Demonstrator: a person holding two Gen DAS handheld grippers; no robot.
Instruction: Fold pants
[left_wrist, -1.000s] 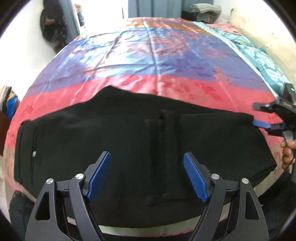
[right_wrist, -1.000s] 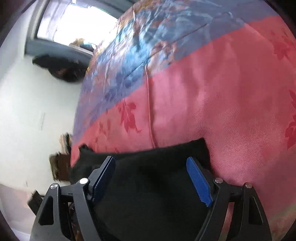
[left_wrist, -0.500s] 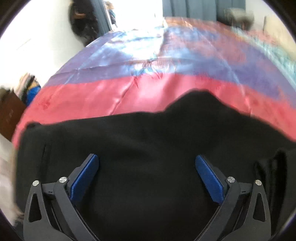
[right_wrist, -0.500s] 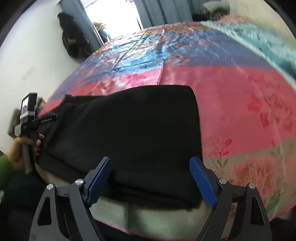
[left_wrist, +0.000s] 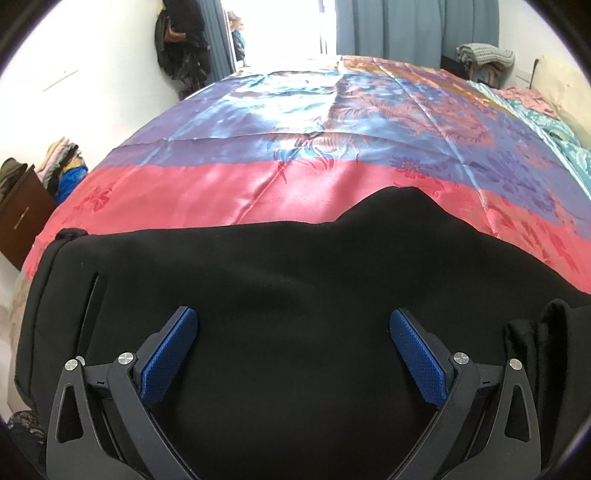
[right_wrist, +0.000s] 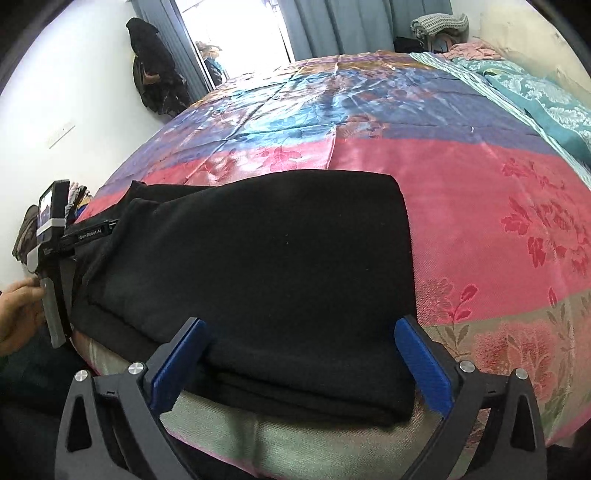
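Black pants (left_wrist: 280, 288) lie folded lengthwise along the near edge of the bed. In the left wrist view the waistband end with a pocket slit is at the left, and a folded layer bunches at the right edge. My left gripper (left_wrist: 293, 349) is open and empty, held over the pants' upper part. In the right wrist view the pants (right_wrist: 266, 258) show stacked leg layers with the hem end near the camera. My right gripper (right_wrist: 308, 354) is open and empty, its fingers straddling the hem end at the bed's edge. The left gripper's body (right_wrist: 55, 236) shows at far left.
The bed has a satin cover (left_wrist: 332, 140) in pink, purple and blue bands. A teal blanket (right_wrist: 535, 96) and pillows lie at the right. A dark wooden cabinet (left_wrist: 18, 218) with piled clothes stands left. A bright doorway and curtains are behind the bed.
Both grippers have pulled back toward the near edge. The left gripper has shifted left toward the waistband end. The right gripper has drawn back and turned, and the leg end now lies folded over.
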